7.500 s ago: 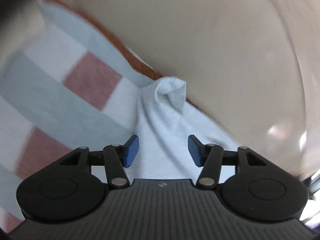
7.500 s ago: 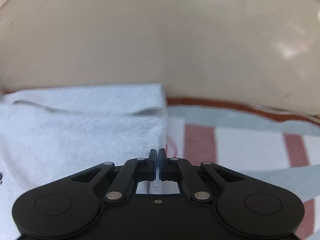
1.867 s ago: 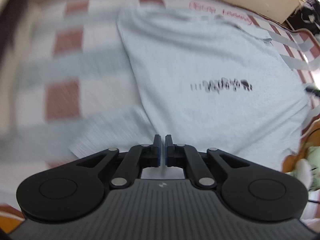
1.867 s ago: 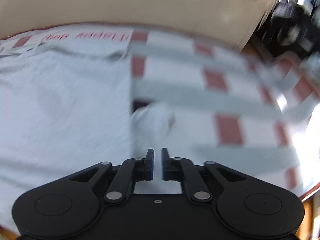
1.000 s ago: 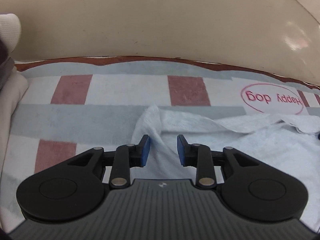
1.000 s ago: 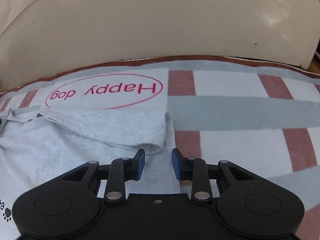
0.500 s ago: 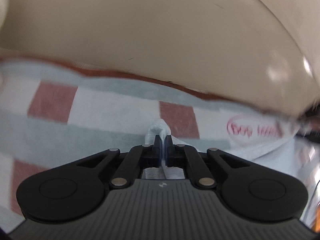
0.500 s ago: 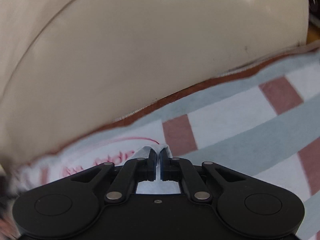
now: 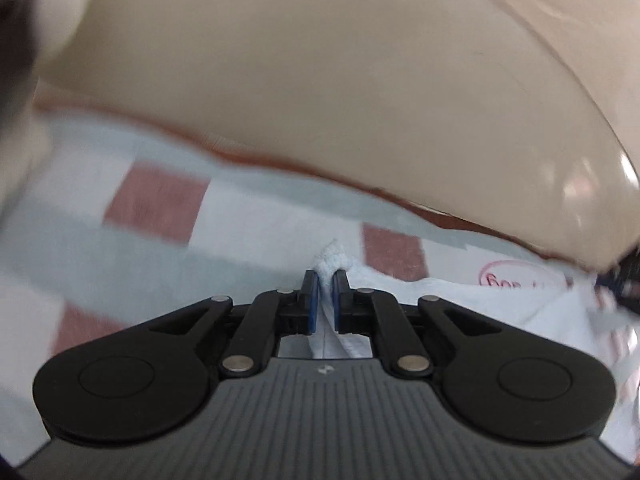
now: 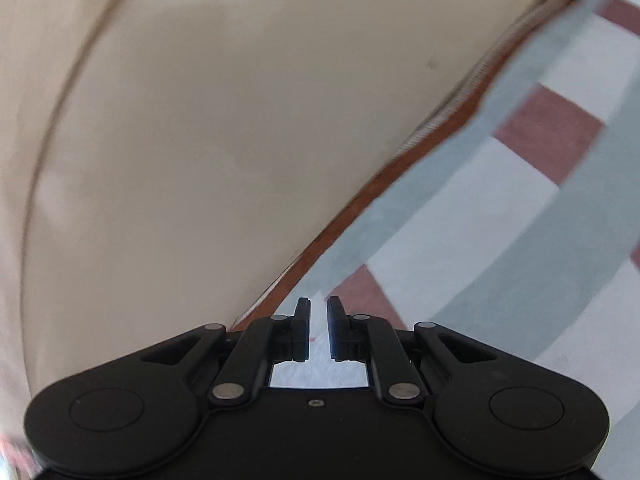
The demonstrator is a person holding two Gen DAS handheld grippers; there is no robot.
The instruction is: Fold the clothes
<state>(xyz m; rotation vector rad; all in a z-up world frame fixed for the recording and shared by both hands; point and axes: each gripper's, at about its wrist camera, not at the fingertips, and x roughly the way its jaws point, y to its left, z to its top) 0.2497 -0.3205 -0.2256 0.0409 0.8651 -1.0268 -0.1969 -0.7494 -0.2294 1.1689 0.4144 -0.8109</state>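
A light grey T-shirt (image 9: 460,300) lies on a checked blanket (image 9: 248,240) of grey, white and dull red. My left gripper (image 9: 326,276) pinches a bunched fold of the shirt. A tuft (image 9: 331,254) sticks out above its blue pads, and the jaws are opening slightly. In the right wrist view my right gripper (image 10: 319,304) is opening, with a narrow gap between its pads. Only flat pale cloth shows behind the gap, and nothing is pressed between the pads. I cannot tell whether that cloth is shirt or blanket.
A cream padded backrest (image 9: 320,80) rises just beyond the blanket's brown-trimmed far edge and fills most of the right wrist view (image 10: 200,120). A red oval "Happy dog" label (image 9: 516,280) sits on the blanket at right. The checked blanket (image 10: 480,240) stretches off to the right.
The right gripper's jaws have parted, and the cloth tip that stuck out between them is gone. Its view has rolled, so the blanket edge slants steeply. The left gripper still pinches the shirt.
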